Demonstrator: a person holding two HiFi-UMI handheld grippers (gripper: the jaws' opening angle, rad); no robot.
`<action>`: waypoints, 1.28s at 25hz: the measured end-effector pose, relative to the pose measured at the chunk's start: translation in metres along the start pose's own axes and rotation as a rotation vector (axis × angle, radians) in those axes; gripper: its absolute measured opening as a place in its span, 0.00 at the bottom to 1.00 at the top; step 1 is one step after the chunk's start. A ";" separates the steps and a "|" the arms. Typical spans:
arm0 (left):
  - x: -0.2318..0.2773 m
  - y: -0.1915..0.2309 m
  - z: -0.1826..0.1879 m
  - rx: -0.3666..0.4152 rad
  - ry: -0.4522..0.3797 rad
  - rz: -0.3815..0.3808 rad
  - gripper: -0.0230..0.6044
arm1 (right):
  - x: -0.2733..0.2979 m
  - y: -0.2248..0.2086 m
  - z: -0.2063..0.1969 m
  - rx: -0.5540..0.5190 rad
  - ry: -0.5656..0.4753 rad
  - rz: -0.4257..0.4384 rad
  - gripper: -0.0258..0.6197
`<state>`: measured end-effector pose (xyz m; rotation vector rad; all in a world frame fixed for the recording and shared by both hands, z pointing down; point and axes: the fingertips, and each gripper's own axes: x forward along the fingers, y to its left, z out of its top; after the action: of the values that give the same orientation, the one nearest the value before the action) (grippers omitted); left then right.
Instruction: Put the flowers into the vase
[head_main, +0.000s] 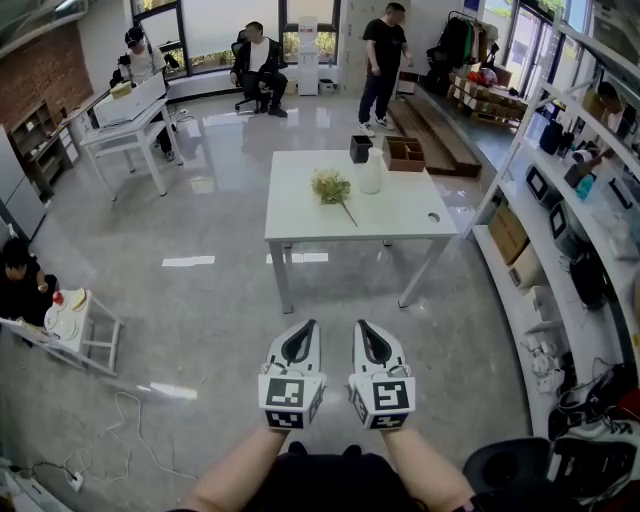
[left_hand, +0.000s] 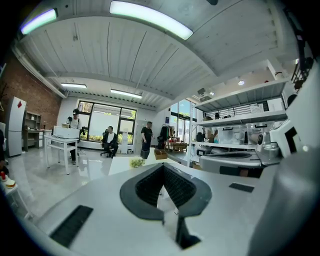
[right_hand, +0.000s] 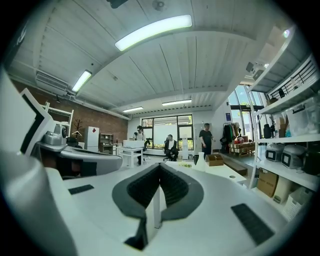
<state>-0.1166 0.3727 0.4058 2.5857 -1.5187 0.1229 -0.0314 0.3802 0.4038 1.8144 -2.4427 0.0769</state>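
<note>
A bunch of pale green flowers (head_main: 331, 186) with a long stem lies on the white table (head_main: 400, 215) in the middle of the room. Just to its right stands the white vase (head_main: 371, 172). Both grippers are held side by side far short of the table, over the floor. The left gripper (head_main: 309, 325) and the right gripper (head_main: 361, 326) point toward the table, jaws together, nothing in them. The left gripper view shows the flowers (left_hand: 136, 162) small beyond its closed gripper (left_hand: 163, 165). The right gripper view shows the vase (right_hand: 200, 161) past its closed gripper (right_hand: 160, 165).
A black cup (head_main: 360, 149) and a wooden box (head_main: 404, 153) sit at the table's far edge. Shelving (head_main: 560, 230) with boxes lines the right side. A small stool (head_main: 75, 320) and floor cables (head_main: 130, 420) lie left. A second table (head_main: 125, 125) and several people are at the back.
</note>
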 end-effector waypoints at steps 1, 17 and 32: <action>-0.001 0.003 -0.001 -0.001 0.002 -0.003 0.04 | 0.001 0.002 -0.001 0.001 0.003 -0.005 0.04; 0.030 0.053 -0.022 -0.020 0.050 -0.035 0.04 | 0.061 0.015 -0.017 0.014 0.042 -0.015 0.04; 0.239 0.078 0.023 -0.027 0.023 0.064 0.04 | 0.239 -0.111 0.015 0.008 0.017 0.119 0.04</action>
<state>-0.0684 0.1251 0.4226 2.5071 -1.5848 0.1379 0.0057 0.1192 0.4130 1.6626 -2.5406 0.1109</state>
